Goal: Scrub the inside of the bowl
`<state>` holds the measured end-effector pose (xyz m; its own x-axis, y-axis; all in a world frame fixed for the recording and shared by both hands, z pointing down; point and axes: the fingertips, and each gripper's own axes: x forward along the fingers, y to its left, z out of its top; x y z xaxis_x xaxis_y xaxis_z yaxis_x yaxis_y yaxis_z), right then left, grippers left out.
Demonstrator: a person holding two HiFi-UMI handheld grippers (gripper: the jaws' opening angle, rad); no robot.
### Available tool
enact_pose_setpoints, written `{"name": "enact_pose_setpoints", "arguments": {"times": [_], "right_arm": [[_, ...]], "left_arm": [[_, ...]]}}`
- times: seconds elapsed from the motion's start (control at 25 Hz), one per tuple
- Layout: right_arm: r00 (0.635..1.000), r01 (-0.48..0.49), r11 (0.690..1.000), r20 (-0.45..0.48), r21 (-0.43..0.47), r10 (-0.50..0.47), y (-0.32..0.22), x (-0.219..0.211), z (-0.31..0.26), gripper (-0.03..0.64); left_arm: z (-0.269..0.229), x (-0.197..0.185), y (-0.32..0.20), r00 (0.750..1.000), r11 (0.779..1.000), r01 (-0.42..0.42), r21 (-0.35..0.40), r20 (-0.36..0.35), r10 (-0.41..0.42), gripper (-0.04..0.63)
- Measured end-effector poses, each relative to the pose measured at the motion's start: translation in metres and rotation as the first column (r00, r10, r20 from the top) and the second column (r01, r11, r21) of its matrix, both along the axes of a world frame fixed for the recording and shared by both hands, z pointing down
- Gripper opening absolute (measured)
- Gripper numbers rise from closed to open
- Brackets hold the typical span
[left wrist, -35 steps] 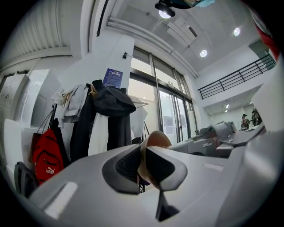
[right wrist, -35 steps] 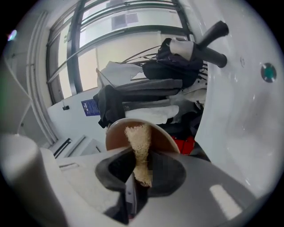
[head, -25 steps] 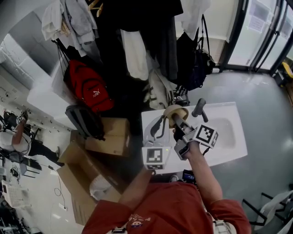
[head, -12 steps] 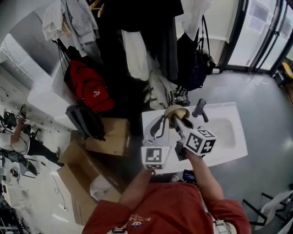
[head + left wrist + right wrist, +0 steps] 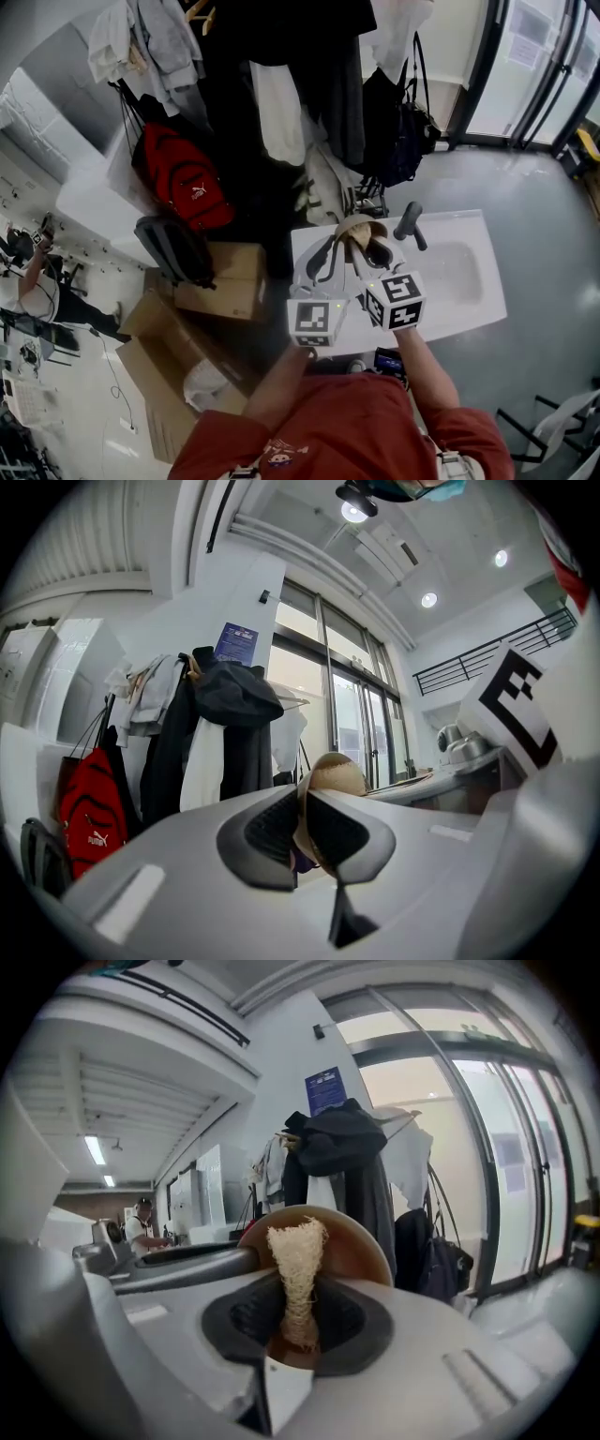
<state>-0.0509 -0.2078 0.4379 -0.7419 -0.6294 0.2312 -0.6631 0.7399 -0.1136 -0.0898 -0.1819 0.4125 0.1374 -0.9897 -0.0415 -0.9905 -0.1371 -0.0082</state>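
Observation:
A tan bowl (image 5: 360, 231) is held tipped on its side over the white sink top (image 5: 469, 281). My left gripper (image 5: 330, 251) is shut on the bowl's rim (image 5: 330, 778), which stands edge-on between its dark pads. My right gripper (image 5: 368, 251) is shut on a pale fibrous scrubber (image 5: 297, 1274). The scrubber's tip lies against the bowl's brown inside (image 5: 352, 1246). In the right gripper view the left gripper's finger (image 5: 178, 1262) reaches in from the left to the bowl's rim.
A dark faucet handle (image 5: 410, 224) sticks up just right of the bowl. Behind the sink hang coats and bags (image 5: 309, 103), with a red backpack (image 5: 183, 178) and cardboard boxes (image 5: 220, 281) to the left. A person (image 5: 141, 1221) stands far off.
My right gripper has rolled about its own axis, so its marker cube has swung left and lower in the head view. The left gripper and the bowl have stayed put.

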Motion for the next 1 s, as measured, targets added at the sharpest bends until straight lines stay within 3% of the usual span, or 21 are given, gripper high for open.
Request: {"name": "enact_pose_setpoints", "arguments": {"times": [0.24, 0.44, 0.64, 0.84, 1.0], "right_arm": [[0.983, 0.065, 0.987, -0.18, 0.146, -0.038, 0.0029, 0.0001, -0.0006, 0.075], [0.933, 0.134, 0.942, -0.359, 0.307, -0.016, 0.0049, 0.0001, -0.0029, 0.075], [0.837, 0.273, 0.848, -0.546, 0.454, 0.023, 0.0045, 0.0005, -0.0001, 0.075], [0.749, 0.392, 0.775, -0.661, 0.496, 0.045, 0.0061, -0.0018, -0.0028, 0.075], [0.675, 0.466, 0.698, -0.728, 0.545, 0.118, 0.0082, -0.0052, 0.0028, 0.075]], "left_arm": [[-0.0005, 0.0006, 0.0025, 1.0, 1.0, -0.014, 0.003, 0.009, 0.014, 0.037], [-0.0024, 0.0022, 0.0011, 1.0, 1.0, -0.029, 0.001, 0.008, 0.029, 0.037], [0.0009, -0.0003, 0.0016, 0.999, 0.999, -0.035, -0.01, 0.002, 0.035, 0.037], [0.0025, -0.0007, 0.0022, 0.999, 0.999, -0.031, -0.02, 0.006, 0.031, 0.037], [0.0018, -0.001, 0.0009, 0.999, 0.999, -0.031, -0.022, 0.008, 0.031, 0.037]]}}
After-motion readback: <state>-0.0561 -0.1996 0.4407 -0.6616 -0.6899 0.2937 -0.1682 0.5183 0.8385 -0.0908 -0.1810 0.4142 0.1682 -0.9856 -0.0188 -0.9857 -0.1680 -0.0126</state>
